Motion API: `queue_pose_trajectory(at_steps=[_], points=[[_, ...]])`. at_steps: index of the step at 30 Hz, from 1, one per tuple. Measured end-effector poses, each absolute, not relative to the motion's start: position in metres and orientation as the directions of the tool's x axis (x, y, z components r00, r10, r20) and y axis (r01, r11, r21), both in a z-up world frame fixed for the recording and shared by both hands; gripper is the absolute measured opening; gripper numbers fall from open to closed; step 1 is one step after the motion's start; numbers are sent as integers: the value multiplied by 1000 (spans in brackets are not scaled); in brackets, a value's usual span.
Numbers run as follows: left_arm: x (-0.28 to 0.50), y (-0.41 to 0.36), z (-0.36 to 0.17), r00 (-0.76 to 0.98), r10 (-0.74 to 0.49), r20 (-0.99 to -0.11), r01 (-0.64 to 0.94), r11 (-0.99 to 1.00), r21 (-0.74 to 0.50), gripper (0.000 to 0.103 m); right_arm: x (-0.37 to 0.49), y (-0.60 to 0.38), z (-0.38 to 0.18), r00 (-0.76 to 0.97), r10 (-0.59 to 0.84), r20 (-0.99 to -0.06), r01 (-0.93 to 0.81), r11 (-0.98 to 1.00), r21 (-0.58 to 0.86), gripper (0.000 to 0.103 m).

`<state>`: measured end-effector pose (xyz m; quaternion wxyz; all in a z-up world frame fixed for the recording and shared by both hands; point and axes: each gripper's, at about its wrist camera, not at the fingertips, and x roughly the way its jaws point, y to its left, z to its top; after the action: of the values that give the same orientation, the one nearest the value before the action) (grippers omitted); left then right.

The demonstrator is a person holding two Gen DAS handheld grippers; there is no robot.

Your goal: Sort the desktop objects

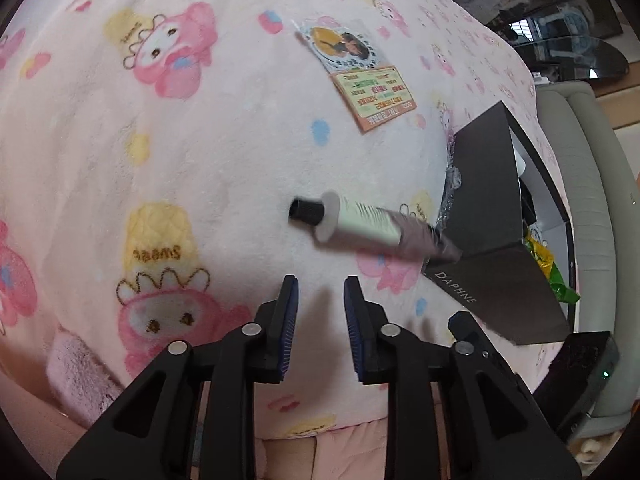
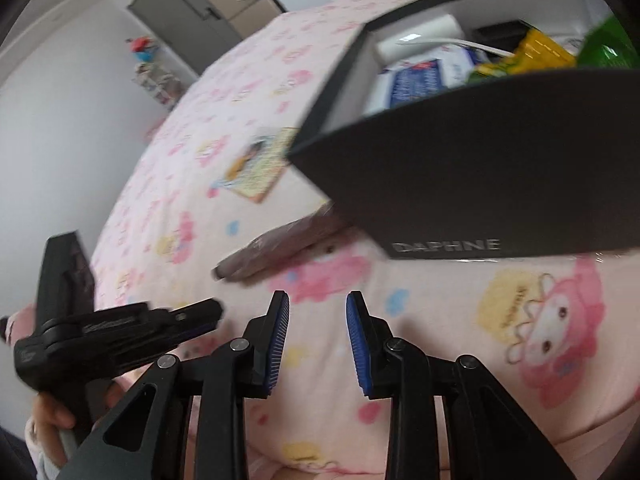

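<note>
A white tube with a black cap (image 1: 360,224) shows blurred against the pink cartoon blanket (image 1: 180,168), its flat tail end at the corner of the black DAPHNE box (image 1: 492,208). My left gripper (image 1: 320,284) stands open just short of the tube, with nothing between its blue pads. My right gripper (image 2: 318,300) is also open with nothing between its pads, in front of the box (image 2: 480,184). The tube (image 2: 280,248) lies beyond it to the left. A hand (image 2: 52,420) holds the left gripper (image 2: 212,314) at the lower left.
Two printed cards (image 1: 360,76) lie on the blanket beyond the tube. The open box holds a white roll (image 2: 420,36), a blue packet (image 2: 416,80) and yellow-green packets (image 2: 540,50). A black device with a green light (image 1: 584,368) sits at the right.
</note>
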<state>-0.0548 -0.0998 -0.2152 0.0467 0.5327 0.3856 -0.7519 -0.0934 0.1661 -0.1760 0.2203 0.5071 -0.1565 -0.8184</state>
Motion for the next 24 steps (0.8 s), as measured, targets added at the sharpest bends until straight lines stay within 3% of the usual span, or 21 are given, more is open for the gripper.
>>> queue_pose_trajectory(at_steps=[6, 15, 18, 24], points=[[-57, -124, -213, -510, 371, -776, 516, -590, -621, 38, -110, 170, -177, -386, -501, -774, 168, -864, 475, 27], [-60, -128, -237, -530, 412, -741, 528, -524, -668, 38, -141, 161, -192, -372, -454, -809, 112, -888, 447, 34], [-65, -123, -238, -523, 390, -758, 526, -552, -647, 38, -143, 158, -205, -371, -486, -792, 120, -870, 478, 41], [-65, -120, -234, -541, 375, -753, 511, -565, -648, 33, -141, 164, -213, -375, -538, -755, 156, -840, 520, 41]])
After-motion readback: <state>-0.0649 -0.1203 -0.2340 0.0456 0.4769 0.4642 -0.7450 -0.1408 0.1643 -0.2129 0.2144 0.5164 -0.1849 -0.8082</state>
